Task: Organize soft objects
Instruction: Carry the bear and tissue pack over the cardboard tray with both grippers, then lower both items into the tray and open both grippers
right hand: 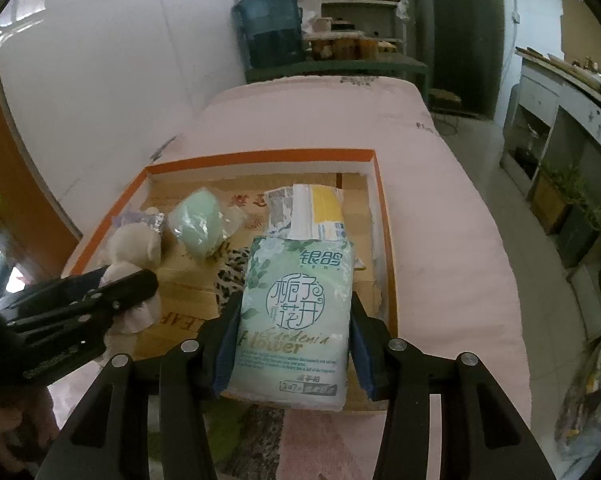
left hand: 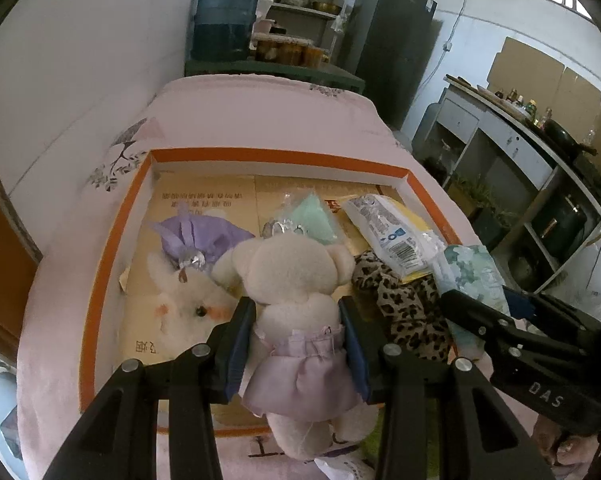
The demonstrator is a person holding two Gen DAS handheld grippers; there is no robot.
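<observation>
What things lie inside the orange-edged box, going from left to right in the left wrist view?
White plush rabbit → teddy bear held in the left gripper → leopard-print fabric → green tissue pack held in the right gripper.

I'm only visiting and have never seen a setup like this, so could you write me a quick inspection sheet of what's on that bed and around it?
Surface: pink bedcover carrying an orange-rimmed box.
Job's things: teddy bear in a lilac skirt; green tissue pack; in the box a white plush, purple pouch, mint item in clear wrap, leopard-print fabric, white and yellow packet.
Clutter: nothing seen beyond those.
Grippers: left gripper shut on the teddy bear; right gripper shut on the tissue pack; both above the box's near edge.
Cables: one running down the far wall.
Surroundings: blue water jug, shelves, dark fridge, grey counter.
</observation>
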